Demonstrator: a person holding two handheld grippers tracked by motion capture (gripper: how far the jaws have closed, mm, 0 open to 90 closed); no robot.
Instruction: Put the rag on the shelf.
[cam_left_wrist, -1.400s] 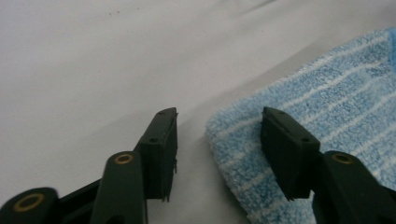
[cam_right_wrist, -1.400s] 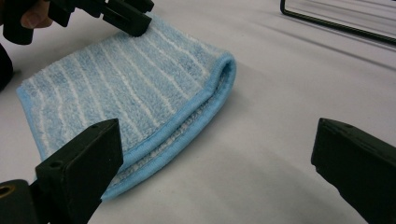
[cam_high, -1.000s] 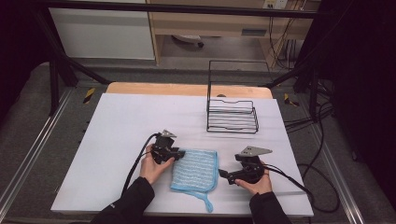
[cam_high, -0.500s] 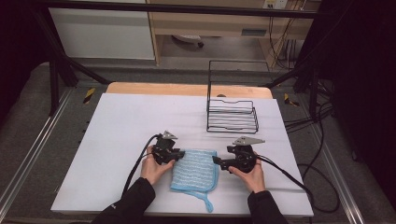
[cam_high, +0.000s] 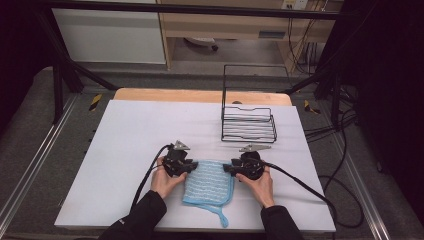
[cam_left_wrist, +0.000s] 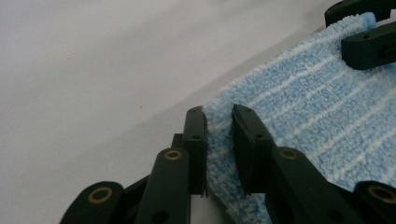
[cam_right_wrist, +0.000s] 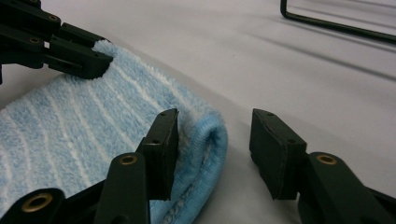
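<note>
Now the left gripper pinches the blue cloth's near-rack corner; right gripper, closing, straddles the opposite corner, seemingly not yet clamped.

Probably a lab; metal framing, trailing cables, white-covered table.

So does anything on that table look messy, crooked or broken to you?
Nothing stands out. The blue towel lies folded, with a loop trailing off its near corner; the left gripper pinches one far corner, the right gripper, just closing, straddles the other. The wire rack stands upright.
</note>
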